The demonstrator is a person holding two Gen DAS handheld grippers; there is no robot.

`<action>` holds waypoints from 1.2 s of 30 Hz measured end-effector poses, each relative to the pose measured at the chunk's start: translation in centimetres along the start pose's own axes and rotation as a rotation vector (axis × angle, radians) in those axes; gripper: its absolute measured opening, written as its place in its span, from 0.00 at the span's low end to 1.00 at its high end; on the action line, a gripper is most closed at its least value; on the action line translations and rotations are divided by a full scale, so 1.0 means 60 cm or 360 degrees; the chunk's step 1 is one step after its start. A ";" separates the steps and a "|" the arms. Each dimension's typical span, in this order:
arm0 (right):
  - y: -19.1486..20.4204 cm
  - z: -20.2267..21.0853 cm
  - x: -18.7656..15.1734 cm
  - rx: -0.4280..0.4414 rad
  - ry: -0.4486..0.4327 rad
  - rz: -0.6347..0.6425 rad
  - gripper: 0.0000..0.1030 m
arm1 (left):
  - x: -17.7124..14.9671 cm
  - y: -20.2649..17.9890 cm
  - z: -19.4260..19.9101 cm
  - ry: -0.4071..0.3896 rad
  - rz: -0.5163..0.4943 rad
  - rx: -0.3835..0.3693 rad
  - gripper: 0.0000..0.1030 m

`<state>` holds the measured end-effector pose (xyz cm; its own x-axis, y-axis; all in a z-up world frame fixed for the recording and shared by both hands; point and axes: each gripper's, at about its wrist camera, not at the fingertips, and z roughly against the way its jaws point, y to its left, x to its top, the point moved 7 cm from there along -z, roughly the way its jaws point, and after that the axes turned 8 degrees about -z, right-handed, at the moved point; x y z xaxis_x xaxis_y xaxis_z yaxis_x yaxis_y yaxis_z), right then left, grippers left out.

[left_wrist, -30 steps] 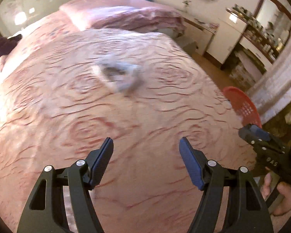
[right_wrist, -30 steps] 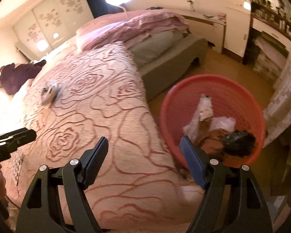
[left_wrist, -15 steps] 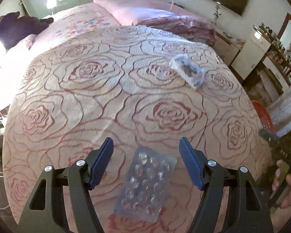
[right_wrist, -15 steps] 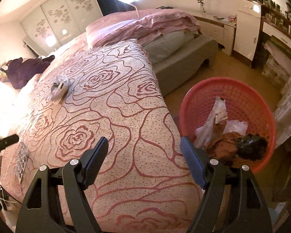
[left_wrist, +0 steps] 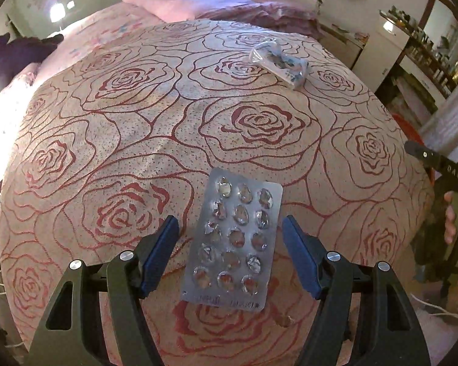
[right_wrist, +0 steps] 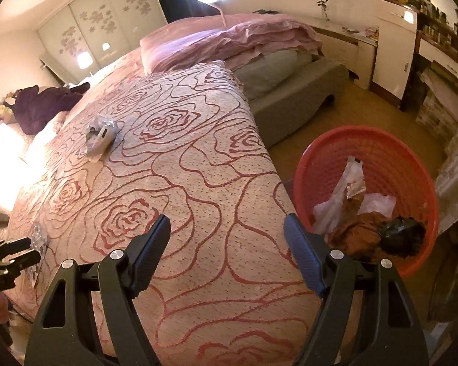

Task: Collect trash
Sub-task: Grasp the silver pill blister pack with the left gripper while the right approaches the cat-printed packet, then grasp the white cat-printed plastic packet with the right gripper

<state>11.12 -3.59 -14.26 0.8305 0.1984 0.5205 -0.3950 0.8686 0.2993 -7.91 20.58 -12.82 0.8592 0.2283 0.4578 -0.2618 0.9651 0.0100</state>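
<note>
My left gripper [left_wrist: 230, 244] hangs over the near edge of the bed [left_wrist: 137, 140], fingers [left_wrist: 160, 253] released, with an empty blister pack [left_wrist: 233, 241] lying flat on the rose-patterned bedspread between them, untouched. Its bottom strip carries print too blurred for me to read. A crumpled clear wrapper [left_wrist: 279, 62] lies toward the bed's far right side. My right gripper [right_wrist: 227, 253], fingers released and empty, hovers over the bed's corner beside the red basket [right_wrist: 381, 146] of trash on the floor.

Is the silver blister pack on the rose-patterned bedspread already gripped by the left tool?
No: the silver blister pack lies flat on the rose-patterned bedspread between the left tool's open blue pads, with gaps on both sides.
</note>
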 end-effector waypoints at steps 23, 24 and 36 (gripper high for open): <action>0.063 -0.016 0.015 0.0025 0.0018 0.0113 0.72 | 0.026 -0.026 -0.013 -0.0135 -0.0137 0.0121 0.52; 0.067 -0.017 0.017 0.0028 0.0018 0.0122 0.72 | 0.028 -0.026 -0.014 -0.0136 -0.0131 0.0116 0.52; 0.160 -0.070 0.060 0.0109 0.0077 0.0299 0.72 | 0.049 -0.014 -0.022 -0.0146 -0.0042 0.0090 0.52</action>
<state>11.99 7.36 -12.88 0.7572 0.3769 0.5335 -0.5691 0.7816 0.2554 -4.58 20.59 -12.68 0.8231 0.1877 0.5359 -0.2661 0.9613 0.0720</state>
